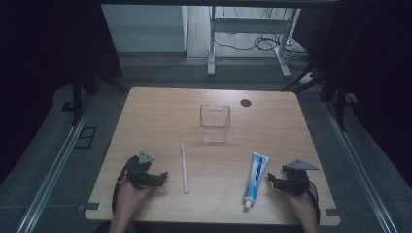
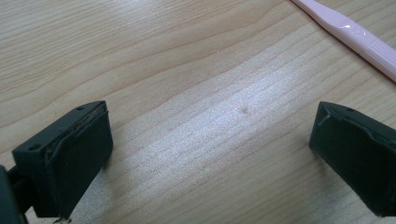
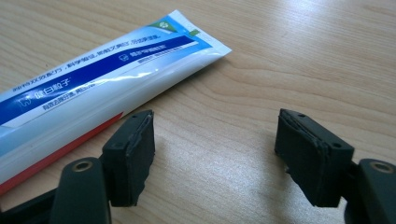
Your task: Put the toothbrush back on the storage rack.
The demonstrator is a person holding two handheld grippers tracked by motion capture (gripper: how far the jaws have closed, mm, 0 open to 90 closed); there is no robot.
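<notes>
A pink toothbrush (image 1: 184, 170) lies lengthwise on the wooden table (image 1: 160, 111), its bristle end pointing away from the person. My left gripper (image 1: 163, 175) rests on the table just left of it, open, with bare wood between the jaws; the toothbrush handle (image 2: 350, 35) crosses the top right corner of the left gripper view. A blue and white toothpaste tube (image 1: 255, 178) lies at the front right, cap toward the person. My right gripper (image 1: 270, 178) sits right of it, open and holding nothing. In the right gripper view the tube (image 3: 93, 88) lies beside the left jaw.
A clear, empty square plastic cup (image 1: 214, 123) stands upright at the middle of the table, beyond both items. A dark round grommet (image 1: 246, 102) marks the far right of the tabletop. Metal floor rails run along both sides of the table.
</notes>
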